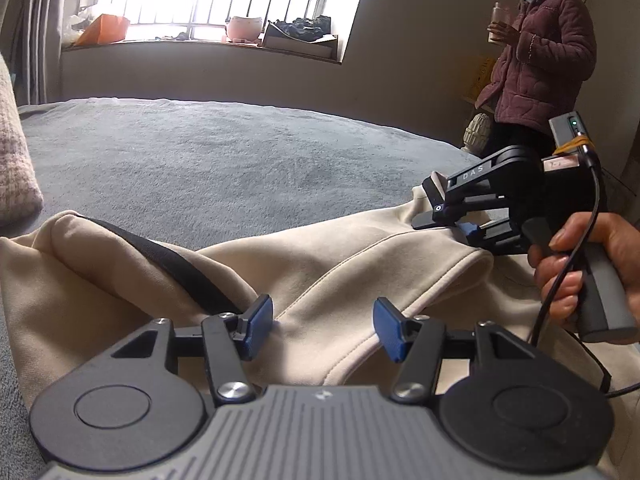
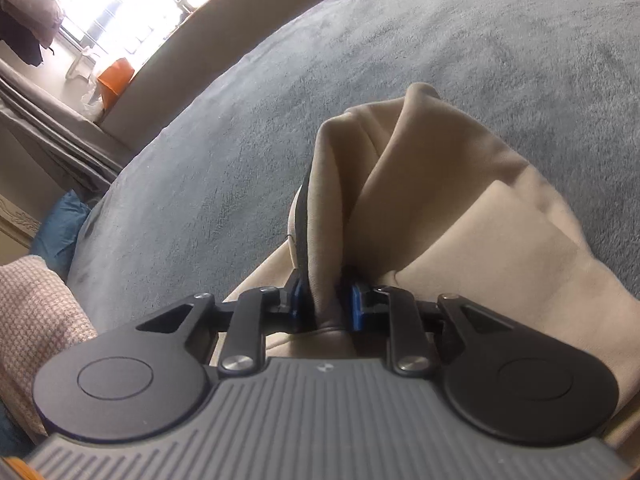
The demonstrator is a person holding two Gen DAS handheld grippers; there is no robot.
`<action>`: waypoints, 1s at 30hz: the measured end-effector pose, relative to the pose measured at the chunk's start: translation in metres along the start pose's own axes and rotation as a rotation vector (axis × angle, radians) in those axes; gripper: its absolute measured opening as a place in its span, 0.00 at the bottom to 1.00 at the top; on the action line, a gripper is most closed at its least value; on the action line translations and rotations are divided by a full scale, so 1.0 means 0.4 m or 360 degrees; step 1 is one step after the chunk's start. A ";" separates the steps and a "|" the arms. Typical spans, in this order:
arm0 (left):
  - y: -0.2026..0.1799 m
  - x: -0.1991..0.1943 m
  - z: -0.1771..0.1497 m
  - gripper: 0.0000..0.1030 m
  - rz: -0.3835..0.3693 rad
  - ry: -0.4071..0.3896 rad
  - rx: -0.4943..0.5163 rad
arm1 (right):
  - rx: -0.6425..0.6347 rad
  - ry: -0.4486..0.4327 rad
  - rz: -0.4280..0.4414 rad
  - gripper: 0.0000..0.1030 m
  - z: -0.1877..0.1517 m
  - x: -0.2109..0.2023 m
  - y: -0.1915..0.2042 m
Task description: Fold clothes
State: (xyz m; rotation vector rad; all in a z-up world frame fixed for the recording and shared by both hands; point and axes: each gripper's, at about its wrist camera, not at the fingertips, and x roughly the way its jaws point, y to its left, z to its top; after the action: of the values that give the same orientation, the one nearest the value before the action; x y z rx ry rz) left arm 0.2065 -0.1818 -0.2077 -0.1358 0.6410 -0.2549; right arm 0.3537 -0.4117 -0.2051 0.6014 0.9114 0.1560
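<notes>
A beige garment [image 1: 340, 264] with a black band [image 1: 172, 264] lies crumpled on a grey bed cover [image 1: 224, 152]. In the left wrist view my left gripper [image 1: 324, 326] hovers just over a seam of it. Its blue pads [image 1: 260, 326] stand apart and press on nothing. At the right, a hand [image 1: 576, 264] holds my right gripper [image 1: 436, 208] at the garment's far edge. In the right wrist view the right gripper [image 2: 326, 304] is shut on a raised fold of the beige garment [image 2: 460, 216], with the black band [image 2: 304, 216] along the fold's left side.
A pink-and-white knitted item [image 1: 16, 172] lies at the bed's left edge. A person in a purple quilted jacket [image 1: 544, 56] stands at the far right of the bed, holding a bottle. The window sill [image 1: 200, 46] holds an orange bag and a box.
</notes>
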 end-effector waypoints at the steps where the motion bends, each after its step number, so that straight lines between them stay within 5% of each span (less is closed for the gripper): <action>1: -0.001 -0.002 -0.003 0.56 0.0002 -0.0005 0.0004 | 0.0001 -0.0030 -0.0008 0.28 -0.005 -0.022 0.005; 4: -0.004 -0.002 -0.012 0.56 0.0009 -0.0018 0.0008 | -0.0157 -0.0214 -0.0105 0.39 -0.032 -0.110 0.047; 7: -0.011 0.002 -0.015 0.57 0.0025 -0.0022 0.0021 | -0.0626 -0.0409 -0.0184 0.39 -0.094 -0.190 0.142; 11: -0.013 -0.004 -0.015 0.57 0.0031 -0.0020 0.0019 | -0.1021 -0.0299 -0.0057 0.39 -0.184 -0.176 0.214; 15: 0.021 -0.047 0.010 0.51 -0.0007 -0.0045 -0.0069 | -0.1051 -0.0038 -0.0186 0.39 -0.246 -0.053 0.158; 19: 0.068 -0.069 0.084 0.51 0.0010 -0.0133 -0.0135 | -0.0945 -0.0127 -0.0135 0.39 -0.257 -0.065 0.134; 22: 0.104 -0.003 0.128 0.52 0.0064 0.0039 -0.0185 | -0.0980 -0.0129 -0.0173 0.40 -0.261 -0.062 0.145; 25: 0.162 0.040 0.086 0.25 0.0366 0.0170 -0.0207 | -0.0953 -0.0123 -0.0181 0.40 -0.255 -0.063 0.148; 27: 0.219 0.007 0.036 0.03 0.0423 0.0090 -0.0278 | -0.0942 -0.0133 -0.0184 0.40 -0.259 -0.062 0.154; 30: 0.260 -0.058 -0.010 0.03 0.0464 -0.0006 -0.0301 | -0.0930 -0.0155 -0.0183 0.40 -0.272 -0.067 0.149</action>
State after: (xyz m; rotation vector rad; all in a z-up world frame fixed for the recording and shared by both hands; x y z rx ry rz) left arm 0.2062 -0.0758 -0.2186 -0.2219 0.6719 0.0879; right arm 0.2597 -0.3267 -0.2038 0.0139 0.7547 0.2739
